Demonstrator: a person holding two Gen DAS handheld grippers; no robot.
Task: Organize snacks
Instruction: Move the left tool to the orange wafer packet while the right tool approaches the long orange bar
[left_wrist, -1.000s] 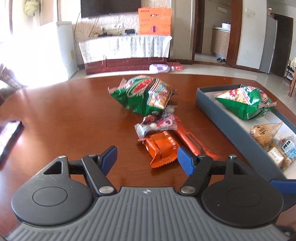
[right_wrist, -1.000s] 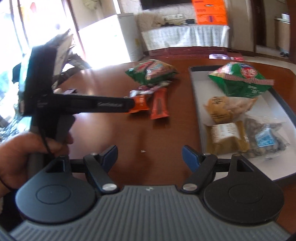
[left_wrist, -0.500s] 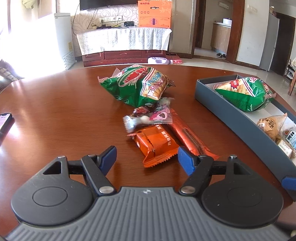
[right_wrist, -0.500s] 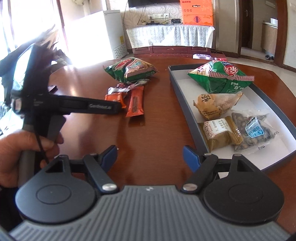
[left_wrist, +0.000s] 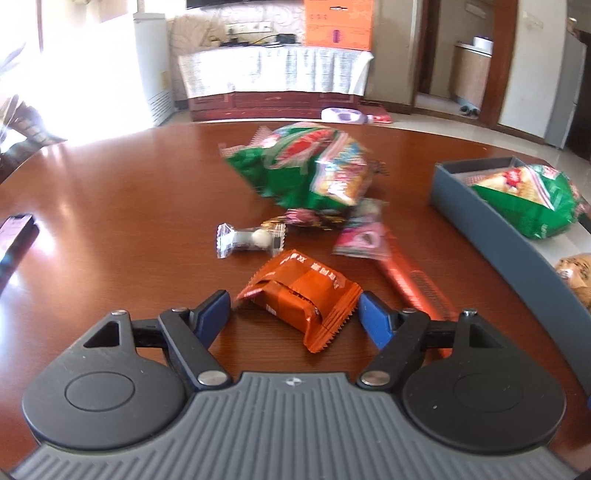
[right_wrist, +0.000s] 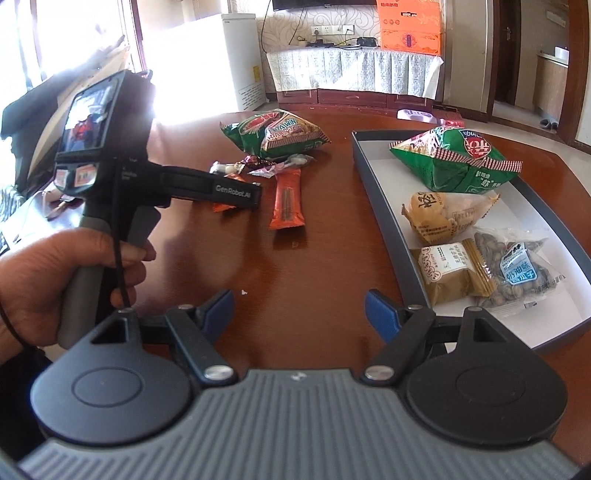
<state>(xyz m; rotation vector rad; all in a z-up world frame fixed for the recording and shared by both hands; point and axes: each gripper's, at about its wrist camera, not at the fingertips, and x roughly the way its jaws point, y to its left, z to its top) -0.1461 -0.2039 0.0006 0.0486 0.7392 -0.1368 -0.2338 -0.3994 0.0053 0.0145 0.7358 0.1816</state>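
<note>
My left gripper (left_wrist: 295, 314) is open, its blue fingertips either side of an orange snack packet (left_wrist: 303, 295) lying on the wooden table (left_wrist: 110, 221). Beyond it lie a long red-orange bar (left_wrist: 413, 284), a clear-wrapped candy (left_wrist: 251, 240), a pink packet (left_wrist: 362, 240), a dark candy (left_wrist: 306, 218) and a green chip bag (left_wrist: 310, 166). The grey tray (right_wrist: 373, 184) on the right holds a green bag (right_wrist: 458, 158), a bun packet (right_wrist: 443, 218), a brown packet (right_wrist: 450, 273) and a seed bag (right_wrist: 517, 273). My right gripper (right_wrist: 299, 310) is open and empty above bare table, left of the tray.
A phone (left_wrist: 14, 236) lies at the table's left edge. In the right wrist view the left hand-held gripper (right_wrist: 155, 184) and the hand (right_wrist: 55, 280) holding it fill the left side. Cabinet, fridge and doorway stand behind the table.
My left gripper has moved forward, so the orange packet now sits between its fingertips. My right gripper has shifted right and back, with the tray nearer its right finger.
</note>
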